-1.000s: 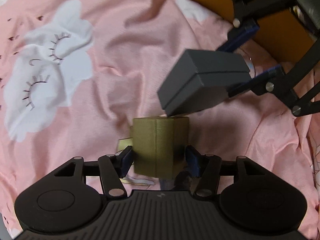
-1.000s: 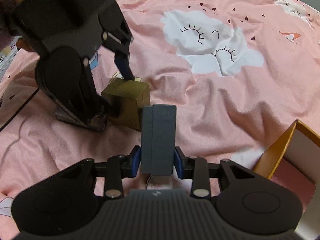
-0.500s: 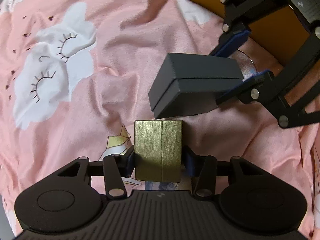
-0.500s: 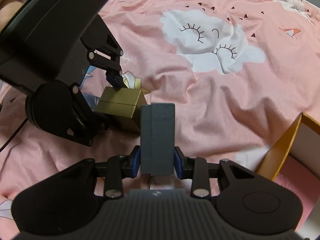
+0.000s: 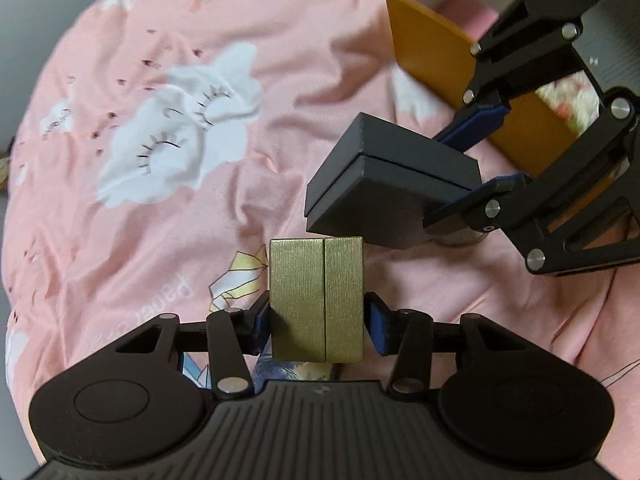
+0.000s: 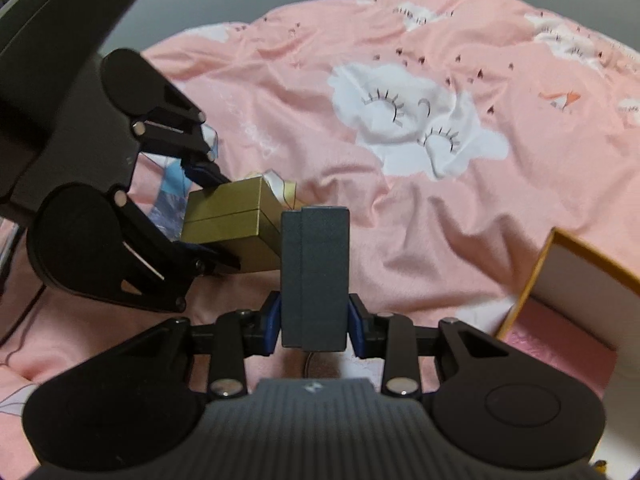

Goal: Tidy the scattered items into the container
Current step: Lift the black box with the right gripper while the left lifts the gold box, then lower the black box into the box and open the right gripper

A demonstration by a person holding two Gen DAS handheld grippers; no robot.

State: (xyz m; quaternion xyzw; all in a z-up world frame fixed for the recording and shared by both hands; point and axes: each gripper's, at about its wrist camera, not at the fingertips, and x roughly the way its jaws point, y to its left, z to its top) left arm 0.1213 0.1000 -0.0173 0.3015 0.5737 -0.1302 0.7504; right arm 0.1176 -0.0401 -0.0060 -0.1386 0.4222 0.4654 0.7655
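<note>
brushed gold box (image 5: 316, 300), matte grey box (image 6: 314, 276), both gripper-clamped

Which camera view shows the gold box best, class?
The left wrist view: the gold box faces the camera squarely, clamped in the left tool. The right wrist view shows it angled, partly hidden behind the grey box.

Bed (image 6: 400, 240) under a rumpled pink sheet (image 5: 120, 240), printed with white clouds with closed-eye lashes (image 6: 416, 120), small dark specks and paper-crane motifs (image 5: 240, 276). Directly on it: orange open-top box (image 5: 432, 48) at the sheet's edge, white inner walls, pink lining inside (image 6: 560, 340).
</note>
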